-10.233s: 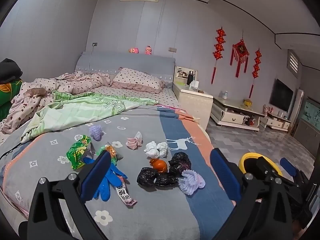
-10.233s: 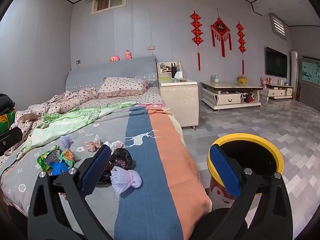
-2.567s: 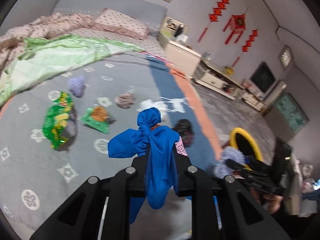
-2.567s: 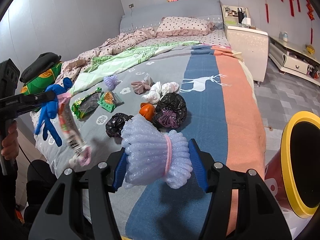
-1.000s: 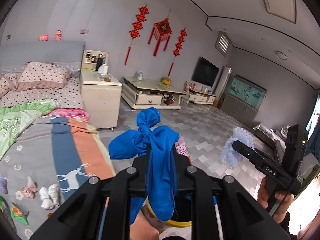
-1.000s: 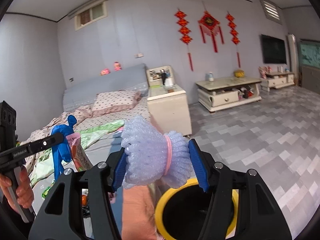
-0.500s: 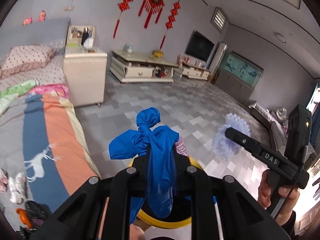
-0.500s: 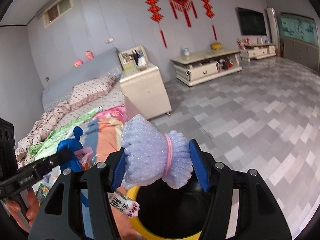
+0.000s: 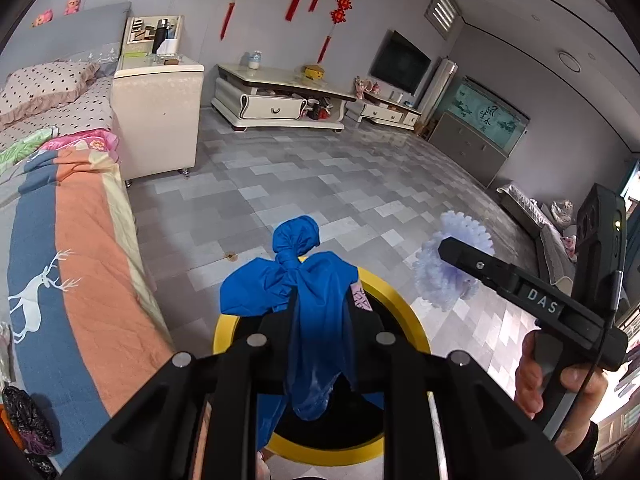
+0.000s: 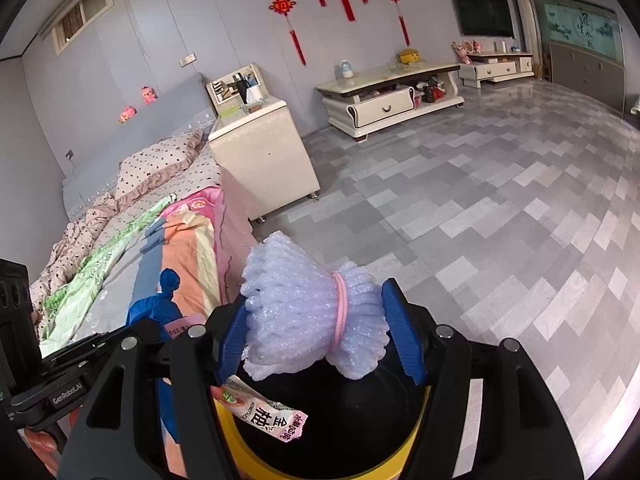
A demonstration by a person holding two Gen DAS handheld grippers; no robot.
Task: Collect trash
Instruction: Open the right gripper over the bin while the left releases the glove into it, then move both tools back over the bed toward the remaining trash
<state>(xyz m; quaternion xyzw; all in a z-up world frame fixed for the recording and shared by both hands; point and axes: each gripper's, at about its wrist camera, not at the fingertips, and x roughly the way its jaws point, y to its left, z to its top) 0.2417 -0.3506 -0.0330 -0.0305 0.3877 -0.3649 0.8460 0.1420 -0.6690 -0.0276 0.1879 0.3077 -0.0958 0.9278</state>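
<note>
**Holding two soft bits of trash right over the bin**

Hanging from the left gripper point(image 9: 320, 344) is a knotted blue glove point(image 9: 308, 280), with a pink snack wrapper point(image 10: 268, 412) pinched in alongside it; the jaws are closed tight on both. Thin rubbery stuff, floppy, weighs next to nothing I'd guess, so gripping the bunched middle works fine. The wrapper looks slick and crinkly, so it could slide out first.

The right gripper point(image 10: 316, 332) is squeezed partway shut around a pale lilac foam net point(image 10: 312, 316) tied with a pink band. It's springy, ribbed and very light, and the waist at the band is probably the best hold.

Both hang over the yellow-rimmed bin point(image 9: 404, 300), which is black inside, on the grey tiled floor just right of the bed point(image 9: 88, 264).
</note>
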